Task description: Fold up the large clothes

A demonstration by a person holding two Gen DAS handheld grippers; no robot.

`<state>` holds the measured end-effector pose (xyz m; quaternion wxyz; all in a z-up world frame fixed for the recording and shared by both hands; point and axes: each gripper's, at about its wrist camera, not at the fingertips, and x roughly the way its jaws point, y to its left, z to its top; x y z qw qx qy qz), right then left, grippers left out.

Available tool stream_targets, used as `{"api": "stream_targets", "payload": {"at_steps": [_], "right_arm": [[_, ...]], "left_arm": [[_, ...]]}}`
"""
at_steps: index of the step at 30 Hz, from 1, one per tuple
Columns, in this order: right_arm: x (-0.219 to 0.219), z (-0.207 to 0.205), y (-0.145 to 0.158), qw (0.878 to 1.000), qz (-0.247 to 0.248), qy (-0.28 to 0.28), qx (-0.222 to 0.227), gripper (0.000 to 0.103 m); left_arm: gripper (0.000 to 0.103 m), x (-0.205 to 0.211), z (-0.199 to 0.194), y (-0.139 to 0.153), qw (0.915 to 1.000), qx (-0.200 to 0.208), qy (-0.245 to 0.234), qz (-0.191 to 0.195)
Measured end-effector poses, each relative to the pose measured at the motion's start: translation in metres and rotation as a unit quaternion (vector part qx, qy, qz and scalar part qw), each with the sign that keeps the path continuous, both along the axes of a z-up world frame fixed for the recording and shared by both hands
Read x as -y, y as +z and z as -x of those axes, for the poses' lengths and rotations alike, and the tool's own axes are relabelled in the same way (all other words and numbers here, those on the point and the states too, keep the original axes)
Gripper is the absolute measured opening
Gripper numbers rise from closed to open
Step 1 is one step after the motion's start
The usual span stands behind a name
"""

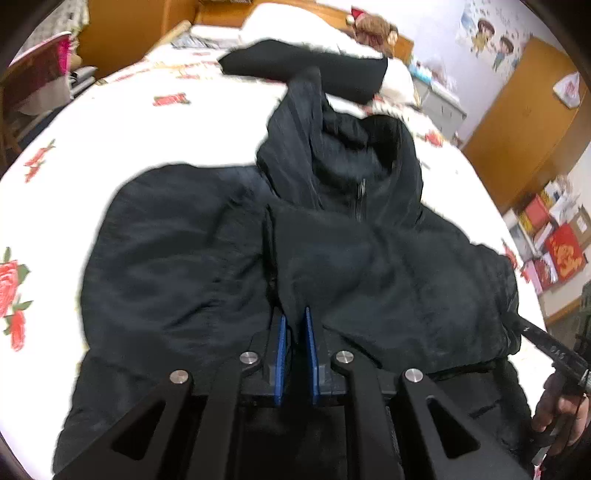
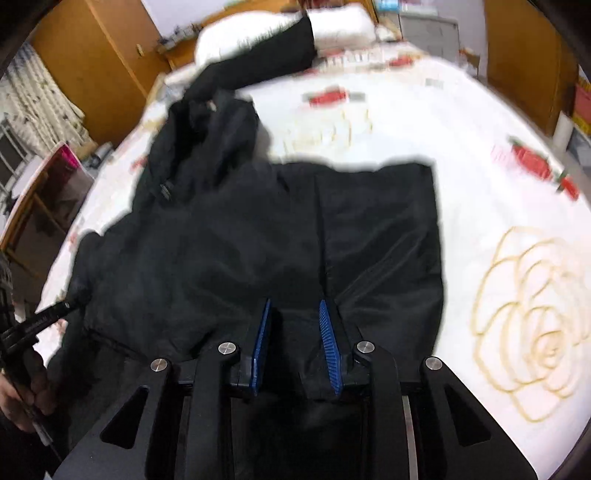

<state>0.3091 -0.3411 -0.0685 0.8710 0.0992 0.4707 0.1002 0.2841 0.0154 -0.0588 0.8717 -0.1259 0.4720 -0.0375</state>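
Note:
A large black hooded jacket [image 1: 332,236] lies spread on a white bedsheet with red flowers [image 1: 110,147]. One sleeve [image 1: 306,66] stretches toward the pillows. My left gripper [image 1: 294,317] is shut on a fold of the jacket's near edge, cloth pinched between its blue pads. In the right wrist view the jacket [image 2: 240,240] fills the middle, its hood [image 2: 207,125] at upper left. My right gripper [image 2: 295,310] has black cloth between its blue pads, which stand a little apart around it.
White pillows [image 1: 295,26] and a brown soft toy [image 1: 373,27] lie at the head of the bed. A wooden wardrobe [image 1: 517,110] and stacked boxes [image 1: 554,236] stand at right. A chair [image 2: 48,192] stands beside the bed. A beige rose print [image 2: 532,325] marks the sheet.

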Motion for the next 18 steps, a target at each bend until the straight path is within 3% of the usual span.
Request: {"api": "stream_targets", "payload": {"at_steps": [4,8,10,13,15,18], "right_arm": [[0.016,0.000,0.032,0.998,0.009,-0.020,0.057,0.028],[0.023,-0.024,0.030,0.997,0.022,-0.045,0.053,0.028],[0.024,-0.035,0.018,0.997,0.033,-0.055,0.038,0.028],[0.027,-0.049,-0.020,0.996,0.056,-0.065,-0.010,0.028],[0.030,-0.049,-0.034,0.996,0.054,-0.064,-0.017,0.028],[0.032,-0.045,-0.039,0.996,0.052,-0.065,-0.016,0.028]], "left_arm": [[0.013,0.000,0.006,0.031,0.9990,0.044,0.005,-0.003],[0.013,0.020,-0.015,0.040,0.9967,0.072,-0.011,-0.034],[0.013,0.027,-0.029,0.027,0.9973,0.063,-0.021,-0.031],[0.013,0.040,-0.048,-0.013,0.9962,0.024,-0.042,-0.072],[0.014,0.040,-0.053,-0.035,0.9956,0.022,-0.052,-0.075],[0.014,0.037,-0.059,-0.044,0.9961,0.024,-0.048,-0.069]]}}
